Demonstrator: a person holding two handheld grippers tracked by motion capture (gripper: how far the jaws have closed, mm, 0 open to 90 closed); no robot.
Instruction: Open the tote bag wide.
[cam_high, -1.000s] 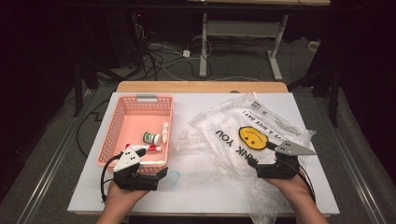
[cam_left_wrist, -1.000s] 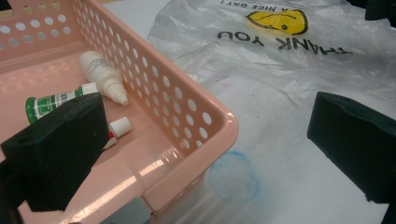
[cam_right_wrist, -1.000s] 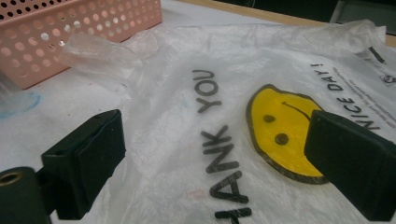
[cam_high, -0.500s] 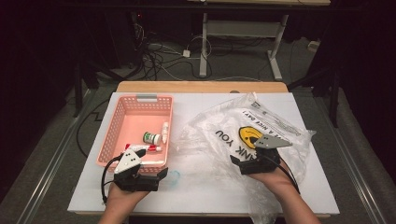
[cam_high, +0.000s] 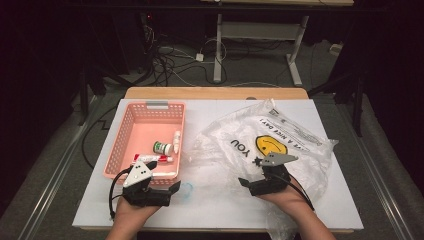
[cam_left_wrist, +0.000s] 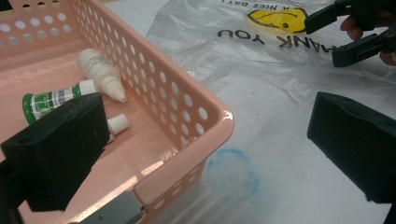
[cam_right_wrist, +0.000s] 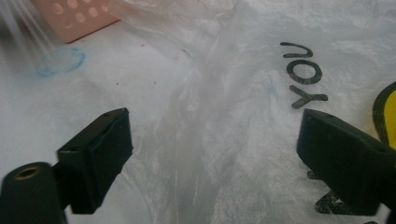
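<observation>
Pink basket (cam_high: 145, 120) at left of white worktop (cam_high: 220, 210), holding green-labelled bottle (cam_high: 163, 147), white bottle (cam_high: 176, 139) and tube (cam_high: 150, 158). Left gripper (cam_left_wrist: 205, 154) at basket's near right corner, jaws wide apart, one over the basket, one over bare worktop, gripping nothing. Clear plastic bag (cam_high: 295, 130) lies crumpled at right. Right gripper (cam_right_wrist: 210, 163) low over bag's near left part, jaws wide, just been closing slightly, film beneath, not pinched.

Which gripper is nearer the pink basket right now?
Left. The left gripper sits at the pink basket's near corner, one jaw over its rim. The right gripper is off to the side, open over the plastic bag.
</observation>
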